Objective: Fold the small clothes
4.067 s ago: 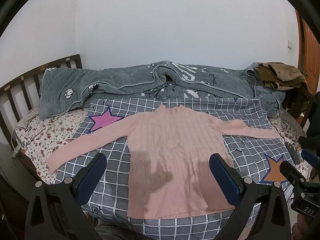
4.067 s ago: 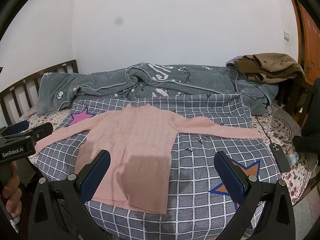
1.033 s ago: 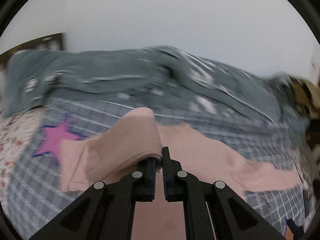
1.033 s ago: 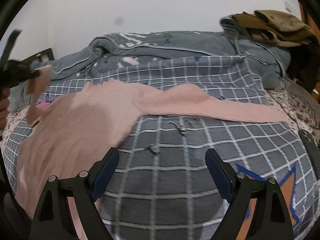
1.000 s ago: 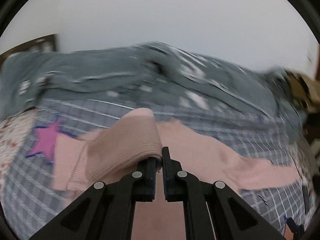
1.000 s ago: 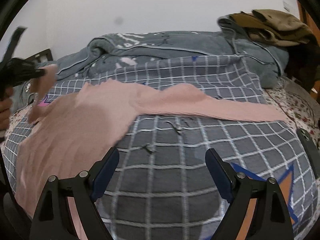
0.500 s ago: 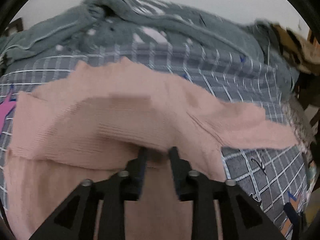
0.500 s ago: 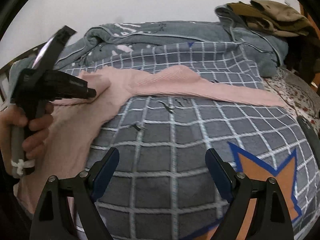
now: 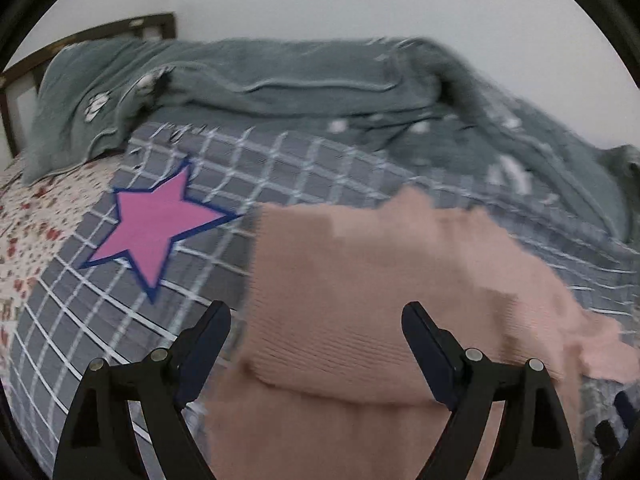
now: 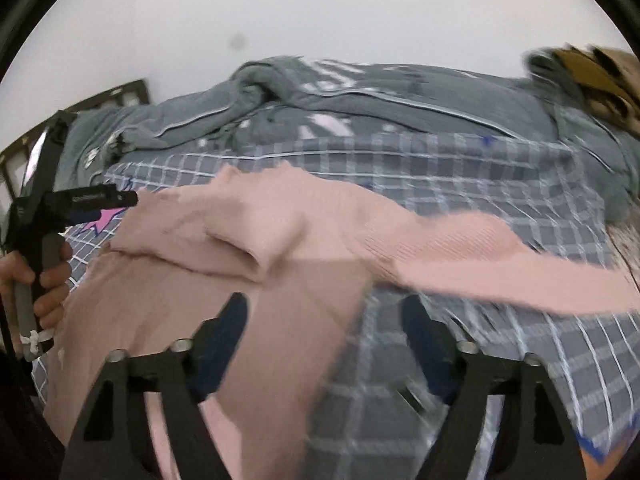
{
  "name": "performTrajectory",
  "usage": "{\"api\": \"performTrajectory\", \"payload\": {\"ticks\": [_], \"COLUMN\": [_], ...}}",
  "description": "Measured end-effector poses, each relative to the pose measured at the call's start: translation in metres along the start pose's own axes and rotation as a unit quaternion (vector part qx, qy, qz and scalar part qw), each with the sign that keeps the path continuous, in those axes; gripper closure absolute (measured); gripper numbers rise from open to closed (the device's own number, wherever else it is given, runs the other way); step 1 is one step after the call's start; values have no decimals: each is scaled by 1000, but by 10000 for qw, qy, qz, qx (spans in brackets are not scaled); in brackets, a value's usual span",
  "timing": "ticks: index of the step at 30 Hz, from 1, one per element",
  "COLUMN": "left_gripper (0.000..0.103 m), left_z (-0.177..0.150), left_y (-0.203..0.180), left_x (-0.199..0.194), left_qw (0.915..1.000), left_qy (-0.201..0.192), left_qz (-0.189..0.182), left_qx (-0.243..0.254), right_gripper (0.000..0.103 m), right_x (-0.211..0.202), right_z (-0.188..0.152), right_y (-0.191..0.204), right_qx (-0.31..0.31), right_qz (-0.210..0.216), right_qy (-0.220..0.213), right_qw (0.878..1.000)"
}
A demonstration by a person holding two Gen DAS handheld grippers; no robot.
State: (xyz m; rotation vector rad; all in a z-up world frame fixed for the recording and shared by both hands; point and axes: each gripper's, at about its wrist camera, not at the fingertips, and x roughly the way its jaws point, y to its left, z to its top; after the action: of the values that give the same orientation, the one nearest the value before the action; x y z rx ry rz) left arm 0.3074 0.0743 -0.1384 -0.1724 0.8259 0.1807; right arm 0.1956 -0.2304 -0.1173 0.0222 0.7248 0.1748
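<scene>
The pink sweater point(image 9: 360, 300) is lying on the grey checked bedspread point(image 9: 288, 172) of the bed, with its left sleeve point(image 10: 224, 232) folded over the chest – the cuff end is resting near the middle of the body. The right sleeve point(image 10: 500, 272) is stretching out flat toward 3 o'clock in the right wrist view.

The left tool point(image 9: 316, 332) is hovering over the folded part; its jaws are opening and standing wide apart, and the sweater is lying under the gap but the pads are not pressing on it. A hand point(image 10: 36, 280) is gripping the handle of this tool at 9 o'clock in the right wrist view.

The right tool point(image 10: 324, 332) is spread too, though its jaws are closing – between them are the edge of the sweater body and the bedspread, with nothing pinched.

A pink star point(image 9: 156, 224) is printed on the bedspread at 10 o'clock from the left tool. A grey blanket point(image 9: 280, 88) is bunching along the far side of the bed.
</scene>
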Motion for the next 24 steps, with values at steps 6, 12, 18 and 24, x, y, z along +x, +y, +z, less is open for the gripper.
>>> {"api": "performTrajectory", "payload": {"ticks": [6, 12, 18, 24], "left_gripper": [24, 75, 86, 84], "left_z": [-4, -7, -8, -7], "left_y": [13, 27, 31, 31], "left_x": [40, 54, 49, 50], "left_qw": [9992, 9971, 9964, 9969], "left_qy": [360, 521, 349, 362], "left_qz": [-165, -410, -612, -577], "left_qx": [-111, -385, -462, -401], "right_gripper": [40, 40, 96, 76], "right_x": [57, 95, 111, 89], "right_z": [33, 42, 42, 30], "right_y": [41, 57, 48, -13], "right_qx": [-329, -472, -377, 308], "right_qz": [245, 88, -205, -349], "right_qy": [497, 841, 942, 923], "right_qw": [9979, 9953, 9946, 9946]}}
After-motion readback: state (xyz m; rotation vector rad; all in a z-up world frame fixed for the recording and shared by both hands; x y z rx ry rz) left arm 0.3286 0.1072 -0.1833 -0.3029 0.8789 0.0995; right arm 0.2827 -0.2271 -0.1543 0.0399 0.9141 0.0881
